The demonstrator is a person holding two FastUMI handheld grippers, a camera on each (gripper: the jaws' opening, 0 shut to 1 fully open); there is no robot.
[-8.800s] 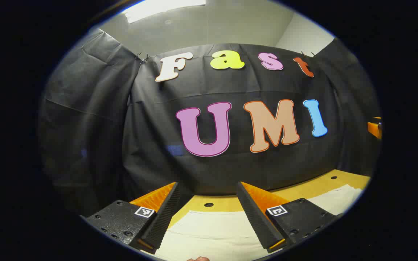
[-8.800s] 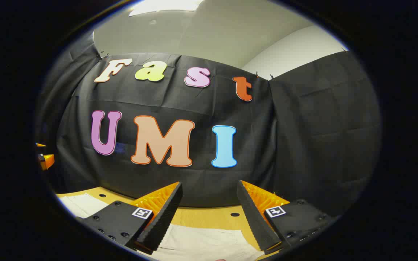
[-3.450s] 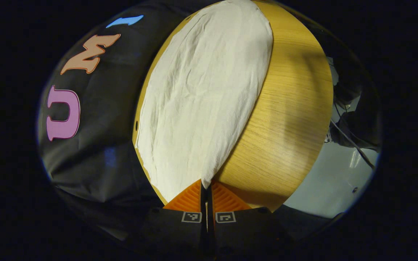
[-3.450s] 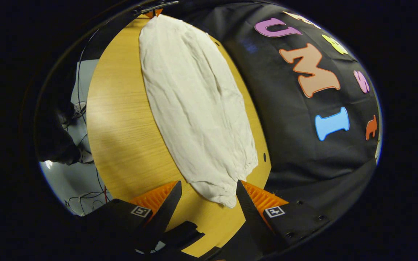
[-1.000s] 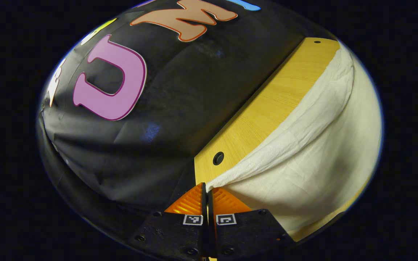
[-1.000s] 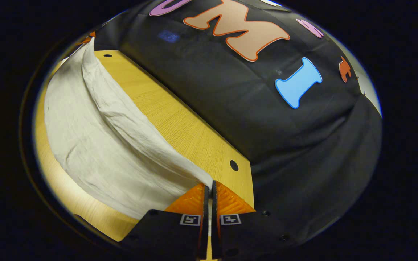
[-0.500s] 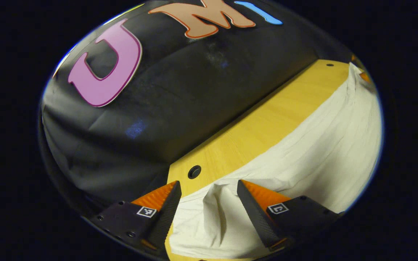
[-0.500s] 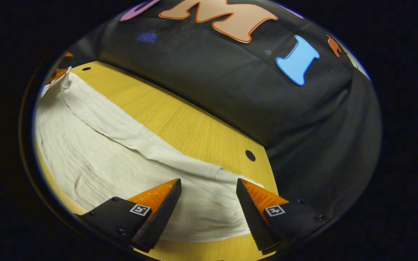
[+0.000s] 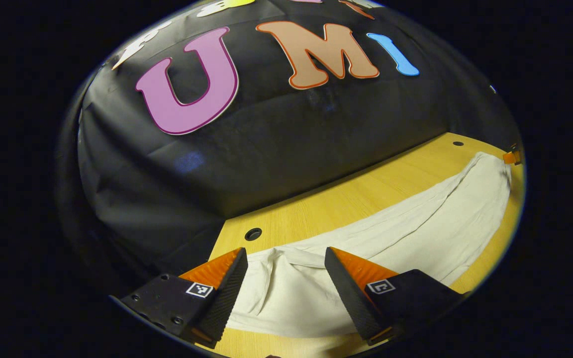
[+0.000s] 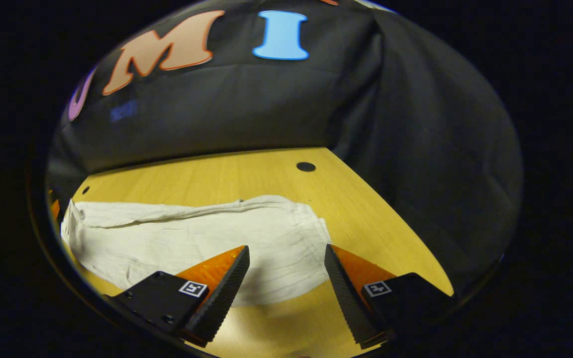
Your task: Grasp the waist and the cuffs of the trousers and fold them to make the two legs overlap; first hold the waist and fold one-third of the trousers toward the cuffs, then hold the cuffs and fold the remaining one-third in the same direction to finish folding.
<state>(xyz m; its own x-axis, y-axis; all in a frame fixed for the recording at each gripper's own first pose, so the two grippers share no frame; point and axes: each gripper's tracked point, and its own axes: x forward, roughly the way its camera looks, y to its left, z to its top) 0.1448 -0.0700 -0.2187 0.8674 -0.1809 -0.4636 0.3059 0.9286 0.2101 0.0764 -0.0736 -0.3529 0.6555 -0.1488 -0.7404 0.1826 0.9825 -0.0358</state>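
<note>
The cream-white trousers [image 9: 416, 233] lie flat on the wooden table [image 9: 346, 199], folded lengthwise into one long strip. In the left gripper view my left gripper [image 9: 284, 293] is open, its fingers spread over one end of the strip without touching it. In the right gripper view the trousers [image 10: 192, 238] stretch away to the left, and my right gripper [image 10: 284, 293] is open just above their near end, with nothing held. At the far right edge of the left gripper view a small part of the other gripper [image 9: 511, 157] shows beyond the cloth's far end.
The black booth wall [image 9: 276, 139] stands close behind the table's back edge. Round holes [image 9: 253, 233] [image 10: 306, 166] mark the table's corners. Bare wood [image 10: 381, 209] lies to the right of the trousers' end in the right gripper view.
A second ago both grippers were shut on the trousers' lifted edge. Both have opened and let go, the cloth has settled flat, and both grippers have risen and tilted back.
</note>
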